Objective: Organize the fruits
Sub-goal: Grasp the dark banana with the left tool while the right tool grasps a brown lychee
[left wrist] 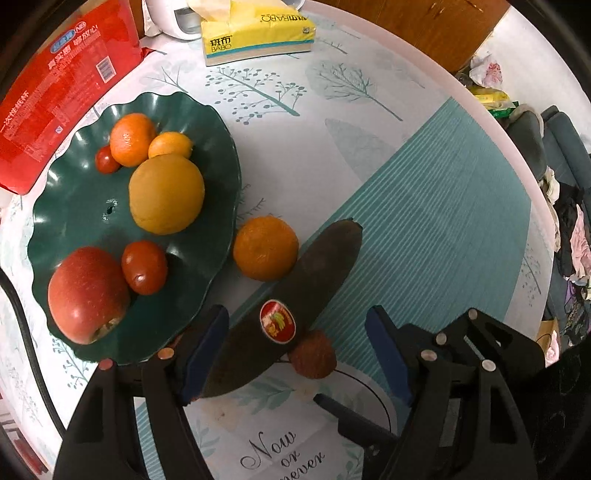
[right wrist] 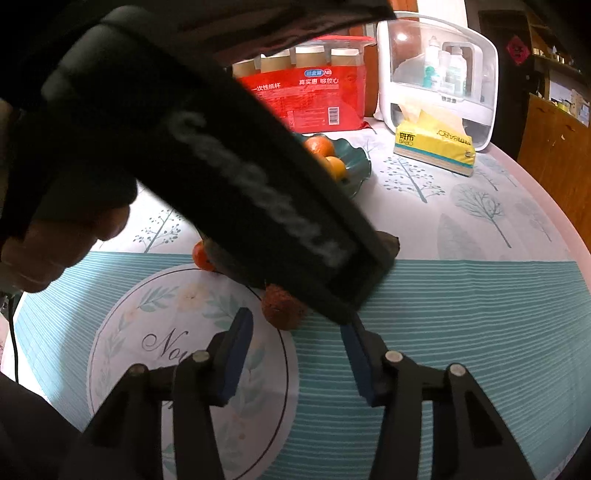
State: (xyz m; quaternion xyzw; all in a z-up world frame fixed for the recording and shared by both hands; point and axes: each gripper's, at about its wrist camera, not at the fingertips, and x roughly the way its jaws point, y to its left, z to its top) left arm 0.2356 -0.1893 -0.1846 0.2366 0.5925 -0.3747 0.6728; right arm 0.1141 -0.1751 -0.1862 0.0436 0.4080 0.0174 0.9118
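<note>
A dark green wavy plate (left wrist: 85, 206) holds a red apple (left wrist: 86, 293), two tomatoes, two small oranges and a big yellow orange (left wrist: 166, 194). On the cloth beside it lie an orange (left wrist: 265, 247), a blackened banana (left wrist: 288, 314) with a red sticker, and a small brown lychee (left wrist: 312, 354). My left gripper (left wrist: 295, 354) is open, its jaws straddling the banana's near end and the lychee. My right gripper (right wrist: 295, 354) is open and empty, just short of the lychee (right wrist: 282, 308). The left gripper's body hides most of the banana and plate (right wrist: 360, 166) in the right wrist view.
A yellow tissue pack (left wrist: 258, 31), a red paper-cup package (left wrist: 55, 85) and a white storage box (right wrist: 439, 77) stand at the table's far side. The round table's edge (left wrist: 517, 155) curves on the right, with clutter beyond it.
</note>
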